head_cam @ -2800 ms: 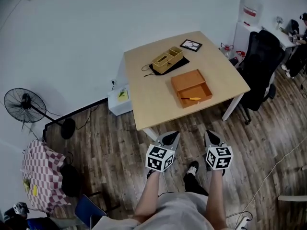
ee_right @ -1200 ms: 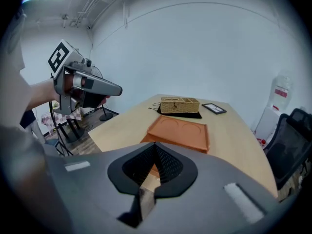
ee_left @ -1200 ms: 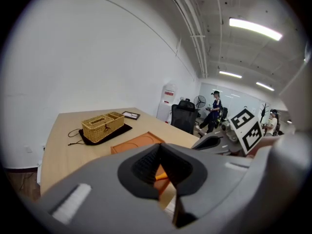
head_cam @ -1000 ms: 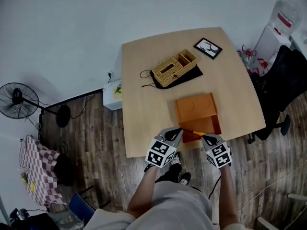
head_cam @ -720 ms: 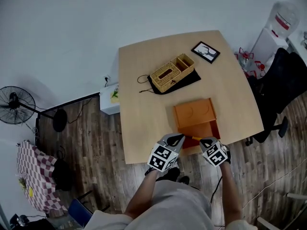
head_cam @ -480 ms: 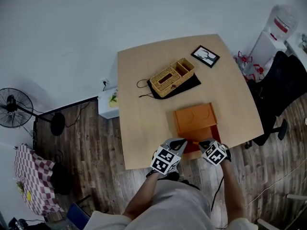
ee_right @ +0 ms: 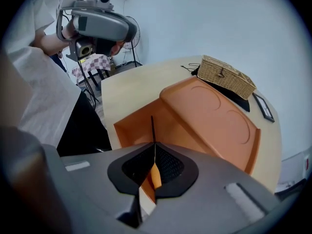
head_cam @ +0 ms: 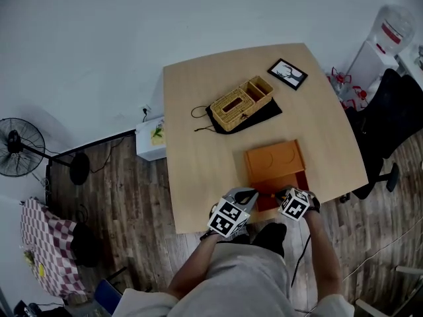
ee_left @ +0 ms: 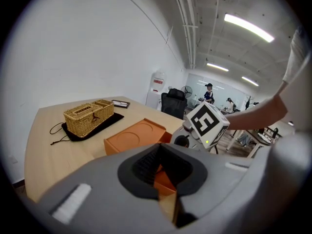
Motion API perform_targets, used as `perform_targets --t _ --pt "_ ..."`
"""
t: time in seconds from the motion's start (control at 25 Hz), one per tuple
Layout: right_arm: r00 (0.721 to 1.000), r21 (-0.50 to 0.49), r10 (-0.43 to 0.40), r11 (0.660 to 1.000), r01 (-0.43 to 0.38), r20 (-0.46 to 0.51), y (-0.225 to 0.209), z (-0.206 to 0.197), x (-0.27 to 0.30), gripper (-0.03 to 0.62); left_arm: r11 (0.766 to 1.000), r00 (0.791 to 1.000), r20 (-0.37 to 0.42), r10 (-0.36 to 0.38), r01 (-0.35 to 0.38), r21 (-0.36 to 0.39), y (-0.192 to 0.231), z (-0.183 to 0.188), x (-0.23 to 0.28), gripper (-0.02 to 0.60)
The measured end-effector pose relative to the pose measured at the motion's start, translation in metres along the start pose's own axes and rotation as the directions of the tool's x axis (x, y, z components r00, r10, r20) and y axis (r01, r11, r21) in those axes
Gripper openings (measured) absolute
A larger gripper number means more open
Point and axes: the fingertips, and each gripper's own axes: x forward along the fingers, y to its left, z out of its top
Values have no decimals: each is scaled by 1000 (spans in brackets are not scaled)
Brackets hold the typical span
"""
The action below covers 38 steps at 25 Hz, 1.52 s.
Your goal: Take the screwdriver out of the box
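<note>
An orange box sits near the table's front edge, its lid lying behind the open tray. The screwdriver lies in the tray; its thin black shaft shows just past my right gripper's tips and its orange handle shows under them. The right gripper is shut and points steeply down over it; I cannot tell if they touch. The left gripper, also shut and empty, hovers at the box's front left corner.
A wicker basket on a black cloth and a small picture frame lie on the far half of the table. A black office chair stands to the right, and a white box and a fan to the left.
Both grippers have come down to the front of the box. The right one has tipped more steeply and now covers the screwdriver's handle.
</note>
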Motion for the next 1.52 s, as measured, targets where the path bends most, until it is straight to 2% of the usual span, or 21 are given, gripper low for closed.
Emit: perform_targets --t 0.52,0.84,1.04,1.24,1.32,1.52 --pt "997 -39 60 997 -62 -54 0 -7 10 37 1000 1000 -19 -3 2 -19 -4 -6 18 54" --pt "989 -68 109 991 -116 -99 -2 -7 20 54 999 999 -20 31 -32 -40 5 1 22 54" --pt "983 -69 138 987 -147 -123 1 -6 28 77 998 999 -37 34 -36 -44 8 -7 20 54" --pt "964 -46 192 978 -204 -186 10 -17 39 95 997 998 -44 44 -47 -56 14 -14 14 54" --pt "960 -38 195 978 -207 -201 11 -20 43 117 997 998 -42 50 -52 -60 17 -17 12 54" --pt "957 -42 176 981 -190 -230 11 -25 52 115 996 998 -32 57 -59 -69 22 -19 8 54"
